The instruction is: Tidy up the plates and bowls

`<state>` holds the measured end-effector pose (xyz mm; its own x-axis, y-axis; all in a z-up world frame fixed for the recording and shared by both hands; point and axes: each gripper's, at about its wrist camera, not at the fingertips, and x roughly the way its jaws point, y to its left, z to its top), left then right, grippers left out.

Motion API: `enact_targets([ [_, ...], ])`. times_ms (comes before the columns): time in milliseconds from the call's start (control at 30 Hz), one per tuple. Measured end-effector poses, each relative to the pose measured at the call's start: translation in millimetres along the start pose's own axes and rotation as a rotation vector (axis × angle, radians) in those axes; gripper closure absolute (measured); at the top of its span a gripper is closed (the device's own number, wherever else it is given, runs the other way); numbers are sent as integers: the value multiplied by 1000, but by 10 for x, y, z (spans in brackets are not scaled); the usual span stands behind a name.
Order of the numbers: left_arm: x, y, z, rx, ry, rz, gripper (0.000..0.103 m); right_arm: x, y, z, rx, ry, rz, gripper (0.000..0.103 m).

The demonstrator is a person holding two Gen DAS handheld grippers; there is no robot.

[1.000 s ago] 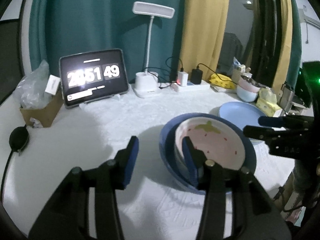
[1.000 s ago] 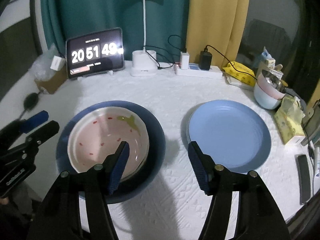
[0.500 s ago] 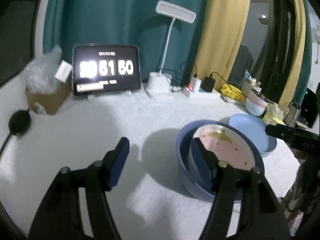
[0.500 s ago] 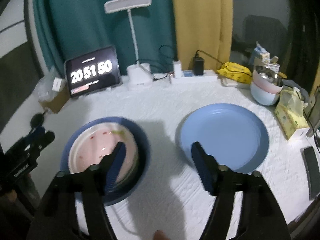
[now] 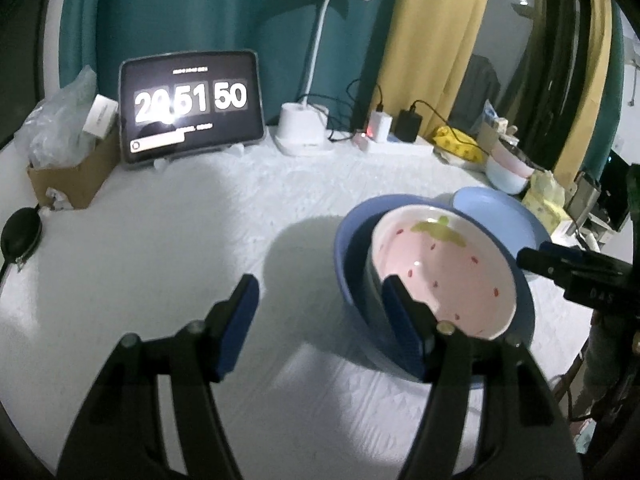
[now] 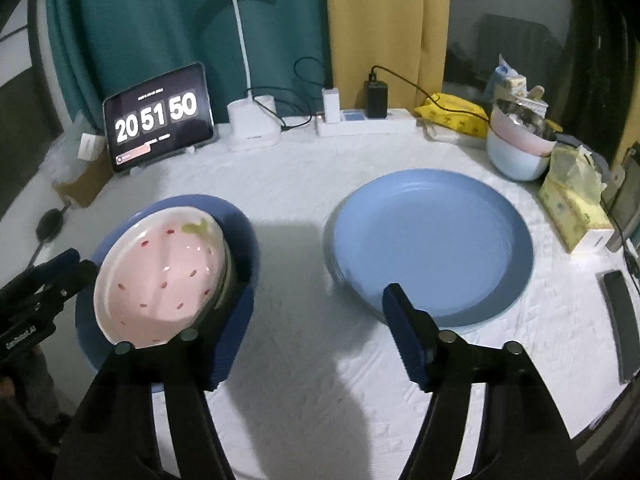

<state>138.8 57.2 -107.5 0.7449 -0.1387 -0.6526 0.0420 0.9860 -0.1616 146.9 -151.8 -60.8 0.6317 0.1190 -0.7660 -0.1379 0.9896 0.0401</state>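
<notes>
A pink bowl with red specks and a green leaf (image 5: 440, 272) (image 6: 164, 276) lies tilted inside a dark blue deep dish (image 5: 352, 248) (image 6: 244, 232). To its right is a stack of light blue plates (image 6: 432, 248) (image 5: 504, 208). My left gripper (image 5: 320, 320) is open over bare cloth; its right finger (image 5: 404, 332) stands just in front of the dish's near rim. My right gripper (image 6: 318, 328) is open with its jaws closing, and only cloth lies between them. Its left finger (image 6: 232, 332) is beside the dish's right edge. Each gripper shows at the other view's edge.
At the back stand a tablet clock (image 6: 158, 118), a desk lamp (image 6: 252, 128), a power strip with chargers (image 6: 364, 124) and a cardboard box (image 5: 72, 176). Stacked pastel bowls (image 6: 516, 152), a tissue pack (image 6: 572, 200) and a dark phone (image 6: 620, 320) are on the right.
The left gripper's jaws stand wider than a second ago and have sunk closer to the table. The right gripper has shifted sideways. The pink bowl looks more tilted in the dish.
</notes>
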Motion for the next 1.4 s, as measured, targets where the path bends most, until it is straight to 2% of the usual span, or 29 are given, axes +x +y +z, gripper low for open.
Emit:
enact_targets([
  [100, 66, 5, 1, 12, 53, 20, 37, 34, 23, 20, 3, 18, 18, 36],
  [167, 67, 3, -3, 13, 61, 13, 37, 49, 48, 30, 2, 27, 36, 38],
  [267, 73, -34, -1, 30, 62, 32, 37, 125, 82, 27, 8, 63, 58, 46],
  [367, 107, -9, 15, 10, 72, 27, 36, 184, 115, 10, 13, 80, 63, 47],
  [400, 126, 16, 15, -3, 74, 25, 34, 188, 127, 10, 15, 76, 55, 47],
  [467, 151, 61, 3, -38, 66, 38, 22, 209, 145, 12, 18, 76, 43, 47],
  [567, 183, 112, -22, -102, 55, 73, 15, 272, 124, 7, 61, 90, 38, 47],
  [767, 247, 245, -101, -286, 83, 41, 13, 314, 37, -42, 169, 69, 23, 42],
  [900, 245, 268, -141, -348, 96, 27, 14, 363, -64, -51, 267, 107, 74, 42],
  [1000, 223, 252, -151, -367, 98, 10, 22, 396, -128, -54, 316, 143, 115, 42],
  [1033, 208, 231, -143, -363, 93, 8, 28, 389, -116, -51, 310, 140, 112, 43],
  [1167, 139, 90, -113, -313, 68, 9, 52, 343, -48, -37, 285, 127, 110, 55],
  [1233, 130, 50, -96, -302, 62, 9, 59, 334, -29, -32, 283, 128, 114, 60],
  [1333, 125, 15, -74, -304, 63, 2, 66, 326, -2, -27, 278, 127, 127, 70],
  [1400, 126, 18, -55, -317, 77, -15, 73, 310, 51, -20, 256, 114, 137, 87],
])
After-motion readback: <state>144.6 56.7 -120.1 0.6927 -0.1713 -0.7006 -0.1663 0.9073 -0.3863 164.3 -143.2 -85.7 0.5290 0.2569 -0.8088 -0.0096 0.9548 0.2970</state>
